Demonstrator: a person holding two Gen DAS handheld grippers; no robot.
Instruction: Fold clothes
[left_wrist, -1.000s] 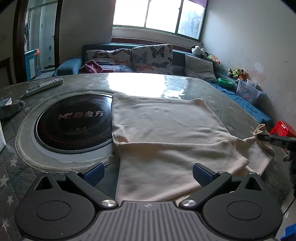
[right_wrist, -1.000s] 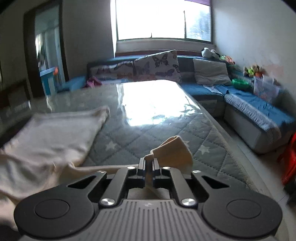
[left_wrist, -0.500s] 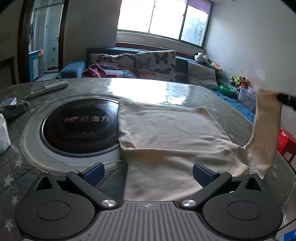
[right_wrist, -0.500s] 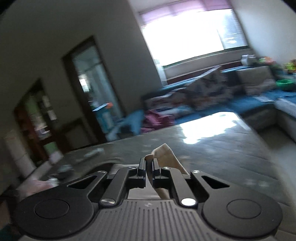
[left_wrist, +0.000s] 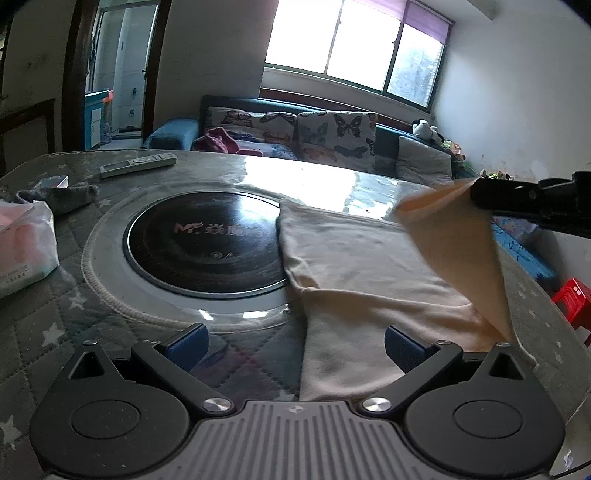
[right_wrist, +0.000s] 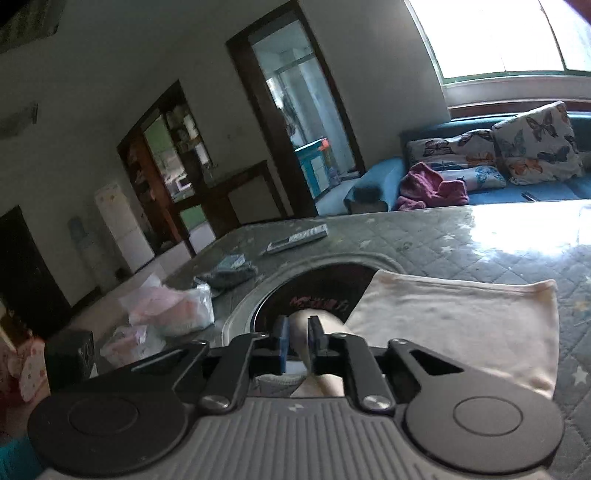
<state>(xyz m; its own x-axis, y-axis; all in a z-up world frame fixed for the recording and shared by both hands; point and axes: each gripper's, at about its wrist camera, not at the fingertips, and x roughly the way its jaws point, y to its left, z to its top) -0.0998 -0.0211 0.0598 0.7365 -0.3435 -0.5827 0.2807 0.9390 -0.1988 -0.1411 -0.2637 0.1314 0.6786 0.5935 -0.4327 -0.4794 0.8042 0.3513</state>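
Note:
A cream garment lies spread on the quilted table, its left edge over the round black hotplate. My left gripper is open and empty, low over the garment's near edge. My right gripper is shut on the garment's cream sleeve. In the left wrist view the right gripper holds that sleeve lifted in the air above the garment's right side. The garment body also shows in the right wrist view.
A remote control lies at the table's far left. A grey cloth and a plastic-wrapped pack sit at the left edge. A blue sofa with butterfly cushions stands behind the table. A red stool is at the right.
My right gripper has lifted the sleeve off the table's right edge and carried it up and leftward over the garment, turning to face the hotplate. My left gripper stays open near the near edge.

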